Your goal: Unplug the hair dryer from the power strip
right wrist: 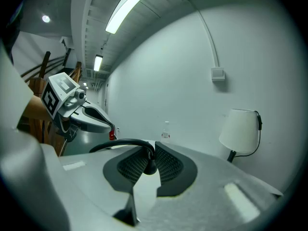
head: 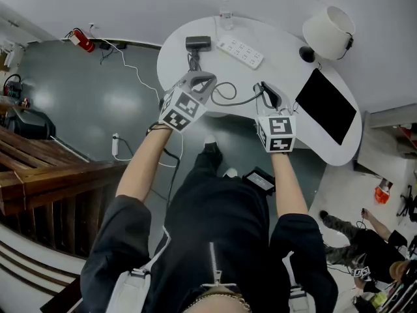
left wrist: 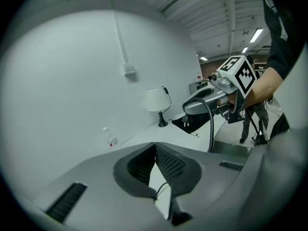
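On the white round table [head: 287,77] the black hair dryer [head: 198,43] lies at the far edge, with the white power strip [head: 240,51] to its right. The dryer's black cord [head: 229,98] loops between my two grippers. My right gripper [head: 268,91] [right wrist: 153,150] is shut on the cord just behind the plug. In the left gripper view the plug [left wrist: 188,121] hangs free from those jaws, clear of the strip. My left gripper [head: 203,77] [left wrist: 155,146] is shut, its pads pressed together, above the table's near edge; a thin stretch of cord shows below it.
A white lamp [head: 328,31] stands at the table's far right, with a black flat pad [head: 326,106] in front of it. A clear bottle [head: 225,12] sits at the back edge. Wooden stairs [head: 39,175] are on the left, and a person [head: 365,246] crouches at the lower right.
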The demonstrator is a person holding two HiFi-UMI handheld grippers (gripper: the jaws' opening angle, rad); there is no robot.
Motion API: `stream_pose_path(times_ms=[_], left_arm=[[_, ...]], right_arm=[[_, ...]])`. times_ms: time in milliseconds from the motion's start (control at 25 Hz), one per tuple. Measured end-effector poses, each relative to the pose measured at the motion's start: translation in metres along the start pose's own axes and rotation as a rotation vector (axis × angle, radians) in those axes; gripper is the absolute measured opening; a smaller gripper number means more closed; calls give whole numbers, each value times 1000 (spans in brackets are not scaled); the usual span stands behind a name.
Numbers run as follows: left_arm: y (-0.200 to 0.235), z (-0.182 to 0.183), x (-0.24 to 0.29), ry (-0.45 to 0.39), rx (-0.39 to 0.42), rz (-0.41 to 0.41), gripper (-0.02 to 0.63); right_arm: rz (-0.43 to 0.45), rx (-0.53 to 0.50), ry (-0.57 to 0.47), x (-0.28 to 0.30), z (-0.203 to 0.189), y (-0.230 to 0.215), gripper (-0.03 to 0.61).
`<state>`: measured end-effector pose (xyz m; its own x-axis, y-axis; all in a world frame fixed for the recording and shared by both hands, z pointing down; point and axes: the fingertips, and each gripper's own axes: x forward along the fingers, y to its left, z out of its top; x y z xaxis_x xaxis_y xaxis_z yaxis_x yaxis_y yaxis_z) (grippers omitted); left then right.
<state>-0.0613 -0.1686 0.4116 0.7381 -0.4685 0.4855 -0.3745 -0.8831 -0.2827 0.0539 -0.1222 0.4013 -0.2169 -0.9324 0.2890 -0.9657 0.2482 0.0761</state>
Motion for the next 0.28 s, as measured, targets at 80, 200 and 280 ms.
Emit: stream_pose_path(times_ms=[80,200,280], left_arm=[[0,0,-2,0,3,2,12],[0,1,-2,-2,8,0,12],[0,1,-2,-5,11,-1,12]], right_arm=[[3,-3,-2,0,1,2,43],[3,-6,0,0,1,2,43],[3,-7,2,0,1,2,43]])
